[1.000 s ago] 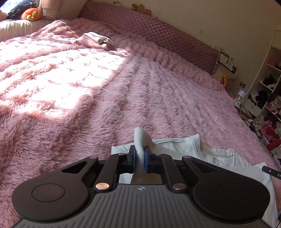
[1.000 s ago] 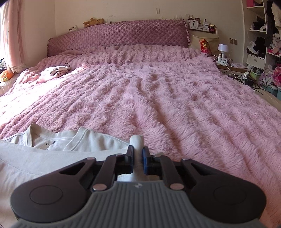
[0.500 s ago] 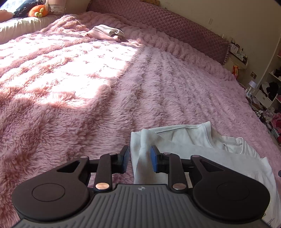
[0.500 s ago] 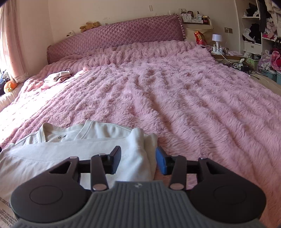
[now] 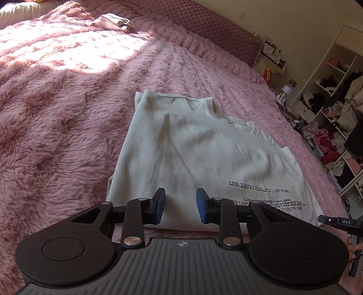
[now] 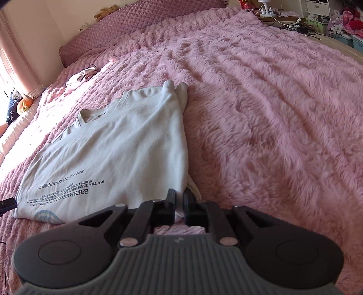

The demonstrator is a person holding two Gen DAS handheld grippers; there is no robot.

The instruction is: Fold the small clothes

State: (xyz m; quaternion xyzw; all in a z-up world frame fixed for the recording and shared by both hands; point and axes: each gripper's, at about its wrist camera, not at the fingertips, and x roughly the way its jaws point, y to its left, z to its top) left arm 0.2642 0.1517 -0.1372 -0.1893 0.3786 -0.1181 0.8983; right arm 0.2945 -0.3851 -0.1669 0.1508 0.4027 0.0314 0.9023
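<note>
The white T-shirt (image 5: 204, 154) now lies flat on the pink plush bedspread (image 5: 56, 113), doubled over itself so that the hem end with its printed black lettering (image 5: 258, 185) is nearest the cameras and the neckline shows beyond the folded layer. One second ago both grippers pinched raised corners of this fabric; half a second ago both had let go and the corners were dropping onto the garment. The left gripper (image 5: 180, 205) has since drawn back to the near edge, and its jaws are opening, with the blue pads moderately apart above the cloth and nothing pinched between them. The right gripper (image 6: 179, 207) has also drawn back along the shirt's right side, and its jaws have come nearly together on a fold of white cloth at the near right corner, so it holds the shirt there again. The meaning for the task, as a judgement: the lengthwise fold has been laid down, and the right side is already regripped for the following fold, while the left side is not yet taken. A separate small pale garment (image 5: 113, 21) lies well apart near the quilted headboard (image 6: 113, 29), apparently already folded.
</note>
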